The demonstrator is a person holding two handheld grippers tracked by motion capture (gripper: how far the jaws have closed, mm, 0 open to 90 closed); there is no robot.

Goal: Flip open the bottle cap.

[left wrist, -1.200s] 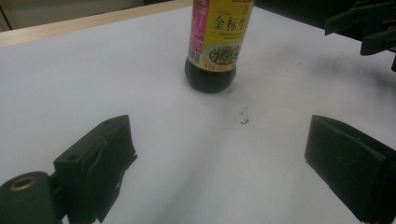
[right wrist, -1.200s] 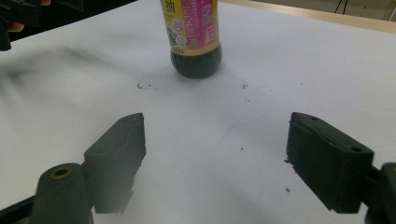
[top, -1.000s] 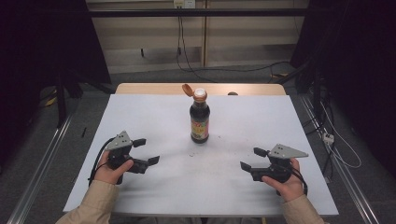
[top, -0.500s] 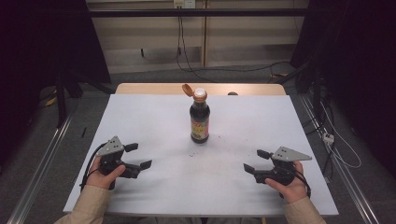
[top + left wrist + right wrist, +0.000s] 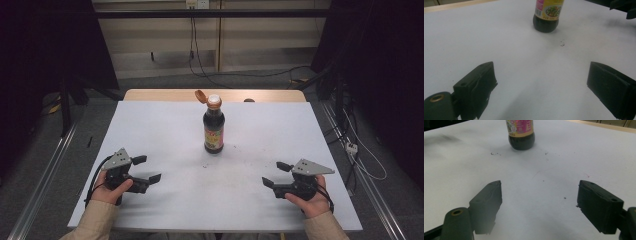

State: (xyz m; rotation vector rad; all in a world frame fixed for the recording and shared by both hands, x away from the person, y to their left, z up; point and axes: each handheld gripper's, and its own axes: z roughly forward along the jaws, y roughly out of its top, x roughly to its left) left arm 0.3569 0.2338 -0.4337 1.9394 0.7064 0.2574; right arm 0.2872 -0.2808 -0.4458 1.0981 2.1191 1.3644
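A dark sauce bottle (image 5: 214,129) with a yellow and pink label stands upright at the middle of the white table (image 5: 165,125), its orange flip cap hinged open. Its lower part also appears as the bottle (image 5: 547,15) in the left gripper view and the bottle (image 5: 521,134) in the right gripper view. My left gripper (image 5: 147,169) rests near the front left, open, with nothing between its jaws. My right gripper (image 5: 275,174) sits near the front right, open and empty too. Both point inward toward the bottle, well short of it.
Small dark specks (image 5: 207,163) mark the table in front of the bottle. A wooden strip (image 5: 150,94) runs along the table's far edge. Cables (image 5: 345,140) and a power strip lie on the floor at the right.
My left hand has drawn back toward the table's front left edge. The right gripper and the bottle stand as before.
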